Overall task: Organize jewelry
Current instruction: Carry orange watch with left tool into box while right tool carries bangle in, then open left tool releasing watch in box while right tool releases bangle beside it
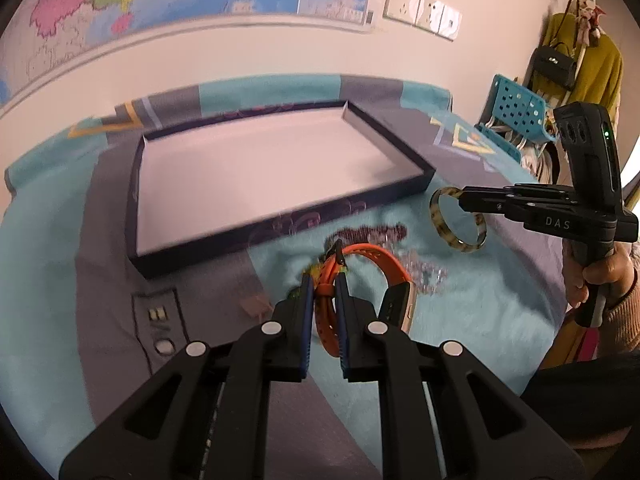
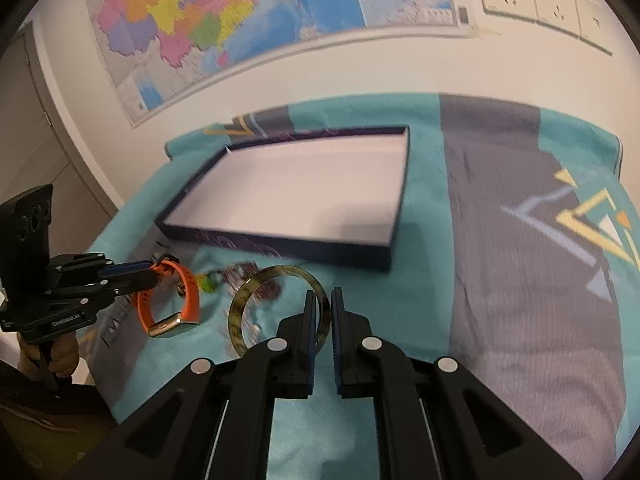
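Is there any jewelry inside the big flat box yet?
No, the box shows only its bare pale floor, while the orange watch and the bangle are outside it.

The left gripper point(image 1: 324, 284) points forward and downward, its two blue-padded fingers point(image 1: 307, 300) drawn close together and pinching an orange strap between them. The right gripper point(image 2: 320, 300) points forward and downward likewise, its jaws nearly together and clamped on the rim of a mottled ring. A hand point(image 1: 600, 280) wraps the right gripper's handle from below, with a knitted sleeve point(image 1: 626, 312) at the wrist.
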### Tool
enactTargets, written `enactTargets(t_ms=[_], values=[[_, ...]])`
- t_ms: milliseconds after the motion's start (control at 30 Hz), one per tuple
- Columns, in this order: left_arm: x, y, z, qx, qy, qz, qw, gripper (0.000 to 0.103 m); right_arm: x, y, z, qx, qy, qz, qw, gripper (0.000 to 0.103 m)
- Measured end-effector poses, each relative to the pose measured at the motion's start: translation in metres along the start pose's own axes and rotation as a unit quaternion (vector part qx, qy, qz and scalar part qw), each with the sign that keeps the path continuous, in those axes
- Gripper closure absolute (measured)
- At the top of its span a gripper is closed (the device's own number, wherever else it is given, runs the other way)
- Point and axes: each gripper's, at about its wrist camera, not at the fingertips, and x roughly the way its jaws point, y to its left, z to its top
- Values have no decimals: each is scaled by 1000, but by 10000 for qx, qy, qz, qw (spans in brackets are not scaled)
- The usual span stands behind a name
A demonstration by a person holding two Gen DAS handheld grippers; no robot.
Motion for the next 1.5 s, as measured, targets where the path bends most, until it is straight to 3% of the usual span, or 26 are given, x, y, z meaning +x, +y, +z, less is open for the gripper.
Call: enactTargets(t_ms=[267, 767, 1167, 1500], values=[[-11, 17, 46, 319, -369, 282, 9984, 92, 12, -2, 44, 43, -301, 111, 9995, 97], [69, 65, 118, 459, -66, 514, 9976, 92, 115, -16, 131, 308, 31, -321, 9990, 97], [127, 88, 139, 621, 396, 787, 9942, 92, 165, -19, 149, 541, 405, -619, 9958, 97], [149, 90, 154, 931, 618, 984, 9889, 93, 170, -28, 152, 823, 566, -653, 9929, 95]])
